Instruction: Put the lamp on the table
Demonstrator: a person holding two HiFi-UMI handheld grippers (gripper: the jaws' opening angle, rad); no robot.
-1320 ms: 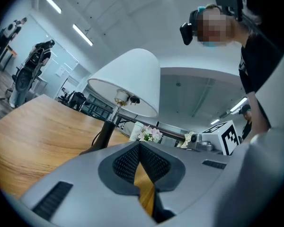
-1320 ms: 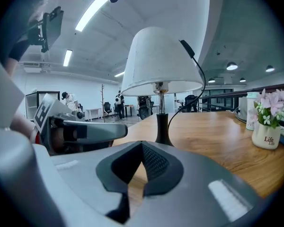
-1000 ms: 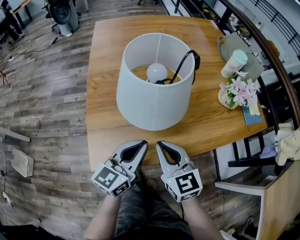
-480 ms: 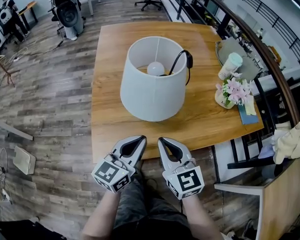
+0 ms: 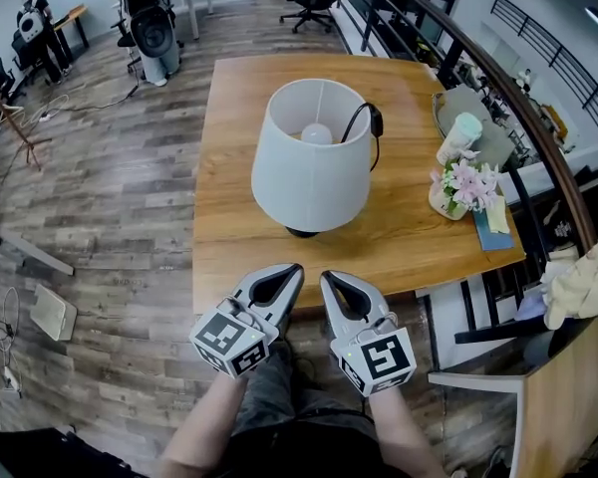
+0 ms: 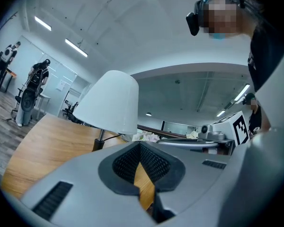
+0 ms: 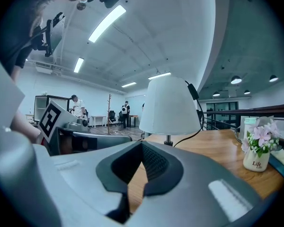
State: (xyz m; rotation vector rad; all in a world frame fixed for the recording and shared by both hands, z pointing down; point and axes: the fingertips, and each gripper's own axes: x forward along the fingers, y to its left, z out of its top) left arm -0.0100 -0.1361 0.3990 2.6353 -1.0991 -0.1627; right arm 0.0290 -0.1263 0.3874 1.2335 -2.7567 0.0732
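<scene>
The lamp (image 5: pixel 314 162) stands upright in the middle of the wooden table (image 5: pixel 234 257). It has a white shade, a bulb showing inside, and a black cord with its plug (image 5: pixel 376 119) draped over the shade's rim. My left gripper (image 5: pixel 291 270) and right gripper (image 5: pixel 328 278) hover side by side over the table's near edge, both shut with nothing in them, well short of the lamp. The lamp (image 6: pixel 109 103) rises beyond the shut left gripper (image 6: pixel 139 144) in the left gripper view. In the right gripper view the lamp (image 7: pixel 170 105) stands past the shut right gripper (image 7: pixel 142 144).
A vase of pink flowers (image 5: pixel 465 185), a white cup (image 5: pixel 460 135), a grey tray (image 5: pixel 488 118) and a blue book (image 5: pixel 494 222) crowd the table's right edge. A curved railing (image 5: pixel 538 127) and a chair (image 5: pixel 478 317) stand to the right. People and equipment are far off at the back left.
The view has backed away from the table, so the lamp now lies farther off and is seen more from the side. Both grippers stay shut, side by side.
</scene>
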